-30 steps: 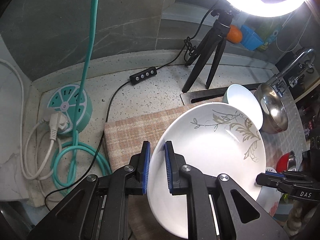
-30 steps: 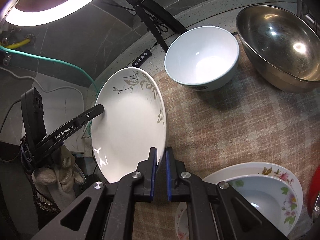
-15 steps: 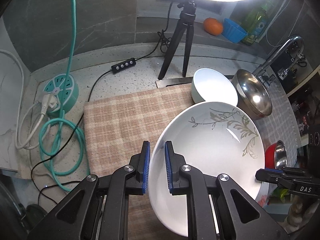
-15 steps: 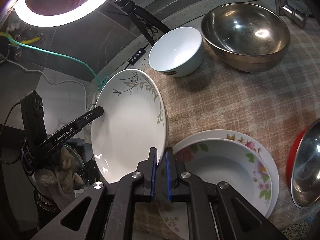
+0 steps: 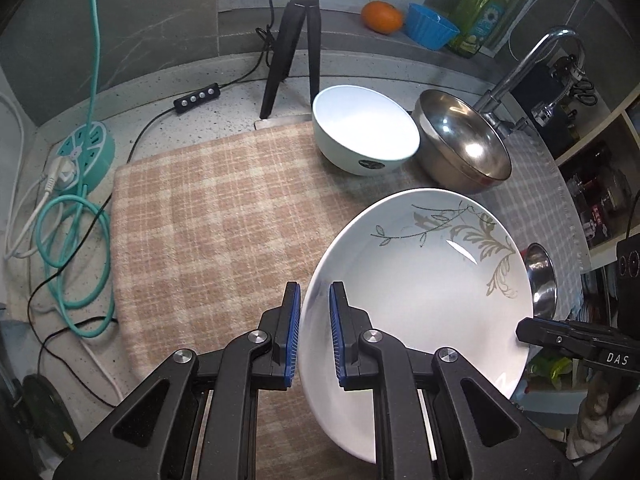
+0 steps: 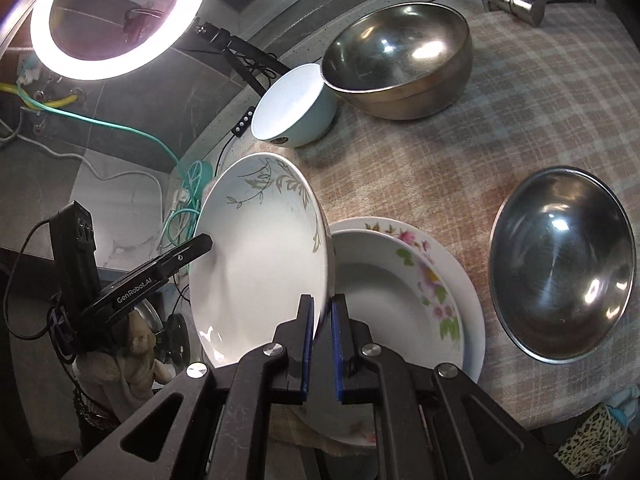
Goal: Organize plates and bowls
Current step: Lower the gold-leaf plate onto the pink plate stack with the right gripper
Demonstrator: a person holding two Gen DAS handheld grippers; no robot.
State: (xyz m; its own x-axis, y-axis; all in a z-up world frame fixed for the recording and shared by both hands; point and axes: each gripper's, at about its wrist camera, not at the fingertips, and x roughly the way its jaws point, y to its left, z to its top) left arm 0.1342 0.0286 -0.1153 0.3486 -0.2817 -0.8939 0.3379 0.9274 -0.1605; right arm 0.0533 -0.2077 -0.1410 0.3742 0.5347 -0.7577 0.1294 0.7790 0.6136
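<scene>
Leaf-pattern plate (image 6: 256, 264): held tilted above checked cloth (image 5: 224, 216), left gripper (image 5: 314, 334) and right gripper (image 6: 322, 344) each pinching opposite rims. Step, prob: carrying it onto floral plate stack (image 6: 436, 284) just right of it; next calls for levelling, lowering, w/ both letting go together

Your left gripper (image 5: 314, 334) has two black angular arms, each with a triangular cut-out and silver round-headed screws at its joints, ending in blue ribbed pads (image 5: 291, 332). Your right gripper (image 6: 322, 344) is built the same way. Seen from across, one finger bears white lettering "GenRobot.AI", the other "DAS". Behind the lettered left finger sits a black box with a thin black cable looping off it. You wear pale knitted gloves (image 6: 136, 354).
</scene>
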